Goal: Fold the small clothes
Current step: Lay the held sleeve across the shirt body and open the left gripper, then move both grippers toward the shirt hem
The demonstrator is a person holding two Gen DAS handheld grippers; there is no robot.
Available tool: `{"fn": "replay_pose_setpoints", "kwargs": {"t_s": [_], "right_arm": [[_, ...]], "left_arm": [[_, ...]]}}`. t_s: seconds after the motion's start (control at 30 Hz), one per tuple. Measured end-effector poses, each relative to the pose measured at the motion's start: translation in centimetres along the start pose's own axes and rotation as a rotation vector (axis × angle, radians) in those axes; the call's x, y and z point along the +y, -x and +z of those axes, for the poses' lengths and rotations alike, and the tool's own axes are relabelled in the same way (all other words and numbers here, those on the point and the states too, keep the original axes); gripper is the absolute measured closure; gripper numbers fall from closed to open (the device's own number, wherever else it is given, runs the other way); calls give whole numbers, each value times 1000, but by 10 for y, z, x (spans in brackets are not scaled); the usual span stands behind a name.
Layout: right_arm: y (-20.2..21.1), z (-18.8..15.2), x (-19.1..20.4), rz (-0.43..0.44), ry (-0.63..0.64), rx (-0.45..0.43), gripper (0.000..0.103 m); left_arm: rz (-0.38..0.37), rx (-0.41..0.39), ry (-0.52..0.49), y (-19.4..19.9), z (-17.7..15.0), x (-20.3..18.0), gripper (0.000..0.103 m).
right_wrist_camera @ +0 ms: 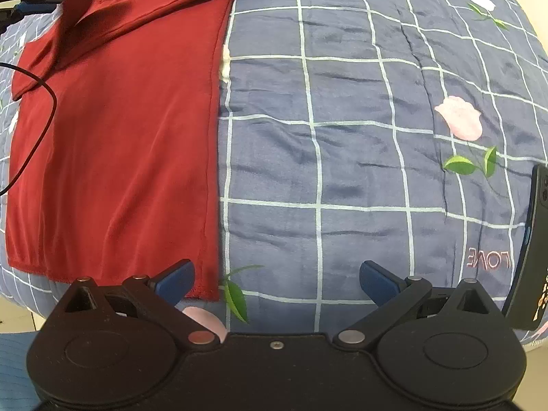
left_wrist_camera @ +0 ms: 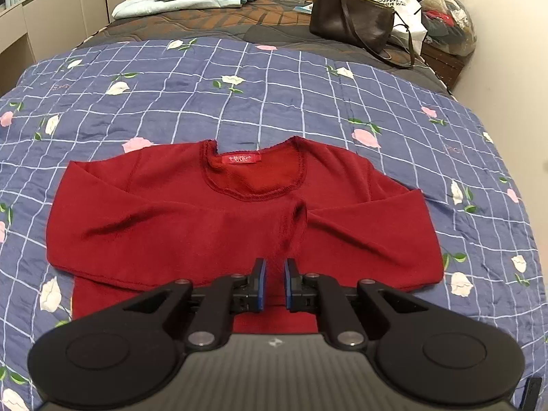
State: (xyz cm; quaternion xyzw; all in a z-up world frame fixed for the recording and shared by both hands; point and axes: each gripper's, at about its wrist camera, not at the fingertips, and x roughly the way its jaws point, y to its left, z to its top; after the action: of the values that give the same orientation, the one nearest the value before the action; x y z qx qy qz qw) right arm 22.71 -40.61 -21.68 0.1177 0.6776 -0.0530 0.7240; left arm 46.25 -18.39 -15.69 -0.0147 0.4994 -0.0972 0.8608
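Lying spread across the middle of the left wrist frame, on a blue checked floral quilt (left_wrist_camera: pixel 308 96): a dark red long-sleeved top (left_wrist_camera: pixel 191 226), neckline toward the upper part of the frame, both sleeves already folded in across the chest and meeting near centre. Hovering at lower centre, directly over the top's lower body: the left gripper (left_wrist_camera: pixel 274 282), pads nearly closed with only a narrow gap and nothing visibly pinched between them. Sitting in the upper right of that frame, well apart from the garment: a brown shoulder bag (left_wrist_camera: pixel 352 20). Filling the left half of the right wrist frame: the red top (right_wrist_camera: pixel 113 144) again, long axis running bottom to top, hem (right_wrist_camera: pixel 102 275) at lower left. Spreading wide at lower centre: the right gripper (right_wrist_camera: pixel 275 282), empty, left pad just over the hem corner, so probably the nearer for lifting the hem toward the neckline. Showing only here: hem edge, side seam. Showing only in the left view: neckline, crossed sleeves.
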Motion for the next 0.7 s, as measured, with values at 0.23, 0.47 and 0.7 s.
{"fn": "replay_pose_setpoints", "kwargs": {"t_s": [0.23,0.47,0.7], "right_arm": [[3,4,1,4,37,-9,1],[-5,20,12,56,72,-12,1],[-11,34,35,121,75,-18,1]], "left_arm": [[6,-28,49,20,-10,10,39],[181,-25,140,57,-39,51,8],[394,84,251,98,-90,115,1]]}}
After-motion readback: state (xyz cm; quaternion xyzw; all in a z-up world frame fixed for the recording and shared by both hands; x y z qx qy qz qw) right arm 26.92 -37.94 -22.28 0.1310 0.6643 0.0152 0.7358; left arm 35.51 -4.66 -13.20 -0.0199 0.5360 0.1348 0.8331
